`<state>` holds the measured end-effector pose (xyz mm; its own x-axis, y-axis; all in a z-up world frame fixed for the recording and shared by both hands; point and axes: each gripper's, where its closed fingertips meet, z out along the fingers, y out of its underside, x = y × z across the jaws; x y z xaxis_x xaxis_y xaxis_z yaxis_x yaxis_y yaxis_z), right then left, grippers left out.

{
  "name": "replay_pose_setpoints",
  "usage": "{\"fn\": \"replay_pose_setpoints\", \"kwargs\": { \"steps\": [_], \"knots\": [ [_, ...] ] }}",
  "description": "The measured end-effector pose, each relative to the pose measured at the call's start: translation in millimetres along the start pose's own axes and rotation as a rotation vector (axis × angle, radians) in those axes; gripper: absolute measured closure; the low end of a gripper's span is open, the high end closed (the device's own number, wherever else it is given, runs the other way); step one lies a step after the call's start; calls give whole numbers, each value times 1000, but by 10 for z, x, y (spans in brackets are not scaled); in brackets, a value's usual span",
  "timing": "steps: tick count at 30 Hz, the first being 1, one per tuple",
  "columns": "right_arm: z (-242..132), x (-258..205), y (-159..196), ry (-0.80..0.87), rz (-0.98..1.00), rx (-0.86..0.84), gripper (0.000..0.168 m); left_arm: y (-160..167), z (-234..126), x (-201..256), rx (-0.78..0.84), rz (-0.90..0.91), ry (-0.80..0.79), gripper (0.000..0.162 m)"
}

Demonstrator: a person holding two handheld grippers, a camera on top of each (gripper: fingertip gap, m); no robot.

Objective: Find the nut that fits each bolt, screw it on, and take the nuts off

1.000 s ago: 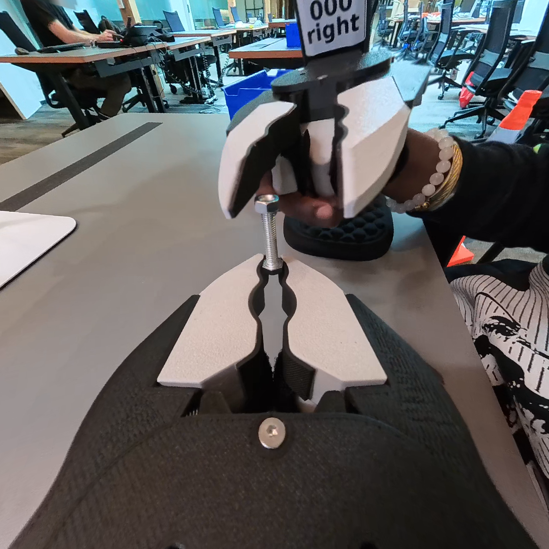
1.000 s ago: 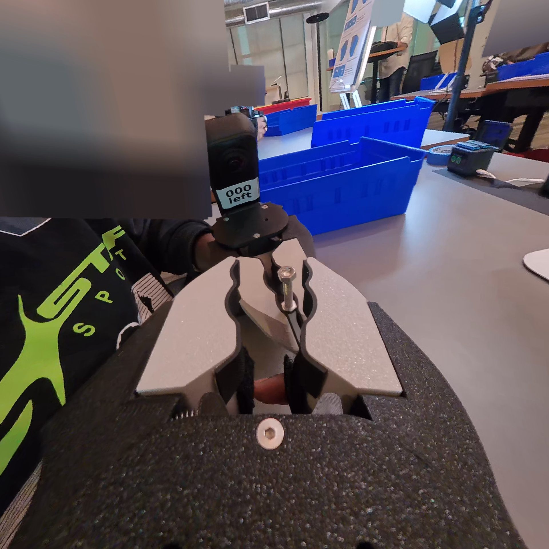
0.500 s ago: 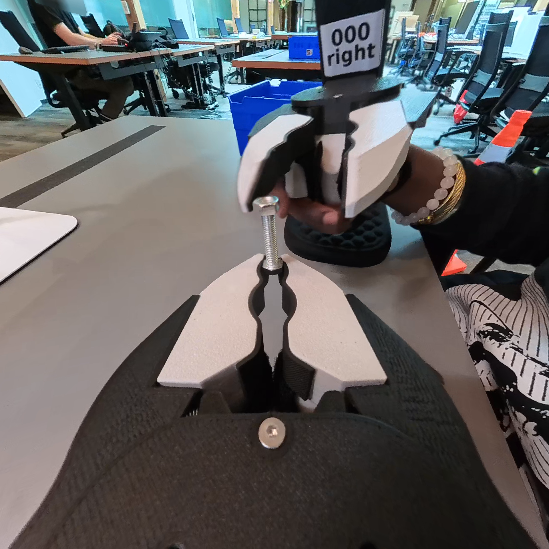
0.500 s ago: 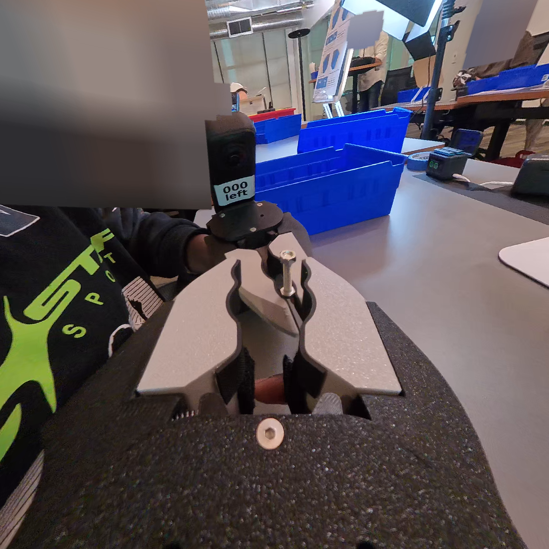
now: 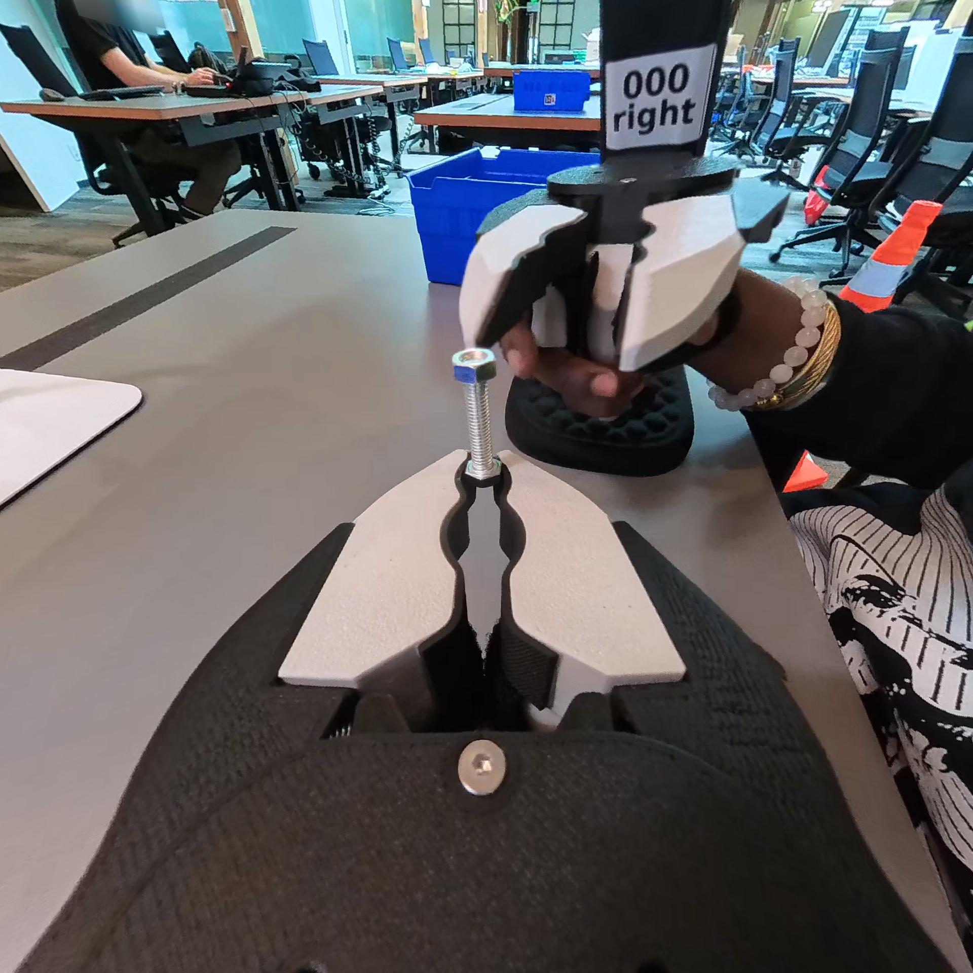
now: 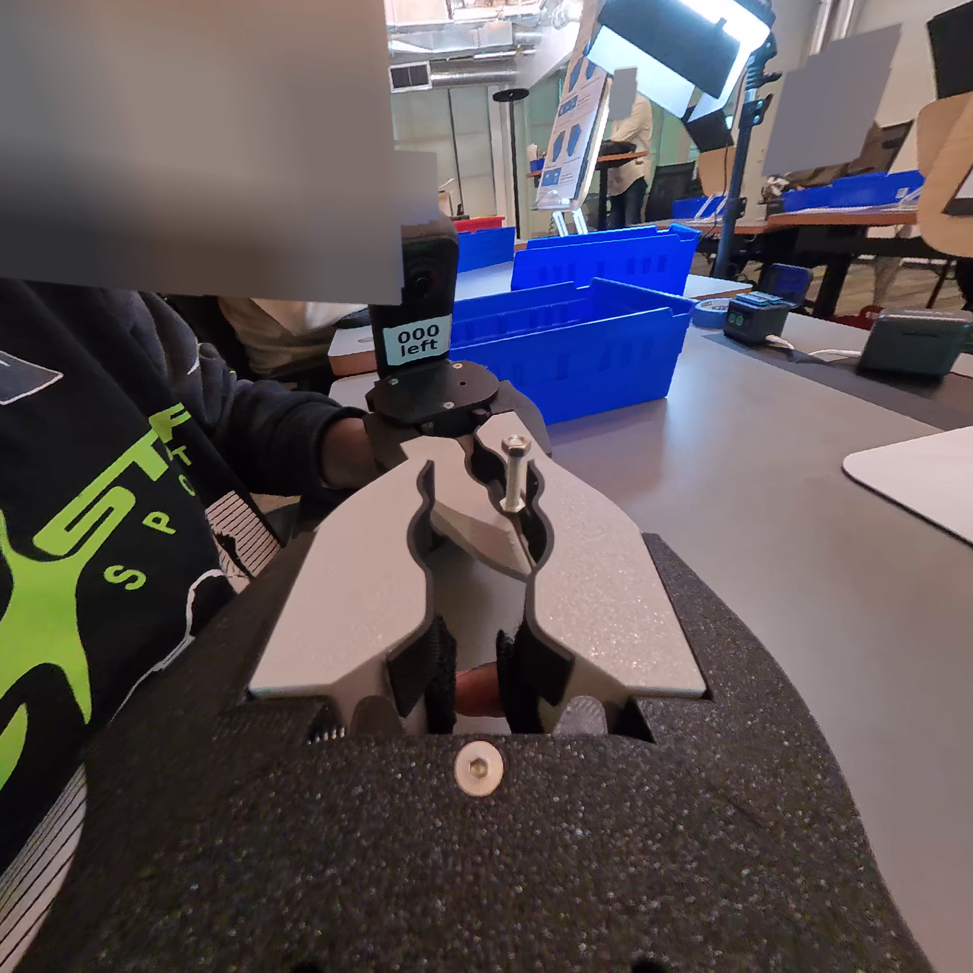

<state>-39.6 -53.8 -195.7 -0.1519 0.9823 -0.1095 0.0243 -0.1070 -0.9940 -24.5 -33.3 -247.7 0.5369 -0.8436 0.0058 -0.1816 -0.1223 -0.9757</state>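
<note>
The left gripper (image 5: 482, 476) is clamping the bolt (image 5: 480, 421) upright, its nut (image 5: 474, 365) sitting at seven o'clock beside the parted, empty right gripper (image 5: 553, 316).

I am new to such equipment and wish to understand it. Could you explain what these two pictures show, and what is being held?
A person holds a two-finger gripper in each hand. Each picture comes from a camera on one gripper, looking along its fingers. In the left wrist view, the left gripper is shut on a bolt, held upright by its head, with a nut on its top end. The right gripper is open and empty, close to the nut. On the grey table lie a white mat, a black pad and a blue bin.
</note>
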Motion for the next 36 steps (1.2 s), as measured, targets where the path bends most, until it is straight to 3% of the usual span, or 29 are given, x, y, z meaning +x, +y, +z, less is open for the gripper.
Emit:
{"fn": "replay_pose_setpoints", "kwargs": {
  "steps": [8, 13, 19, 26, 30, 36],
  "knots": [
    [260, -18, 58, 0, -73, -28, 120, 23, 14, 28, -11, 9, 14, 156],
    [170, -15, 52, 27, -94, -18, 123, 13, -1, -26, -4, -3, -11, 156],
    [32, 39, -22, 66, -81, 60, 138, 2, -7, -26, 4, -11, -6, 156],
    [263, 14, 89, 70, -135, -2, 120, 34, 19, 41, -16, 20, 25, 156],
    [208, -8, 89, 74, -143, -1, 123, 29, 4, -24, -11, 0, -6, 156],
    [31, 12, 5, 89, -122, 76, 142, 8, -8, -45, 3, -19, -10, 156]
  ]
}}
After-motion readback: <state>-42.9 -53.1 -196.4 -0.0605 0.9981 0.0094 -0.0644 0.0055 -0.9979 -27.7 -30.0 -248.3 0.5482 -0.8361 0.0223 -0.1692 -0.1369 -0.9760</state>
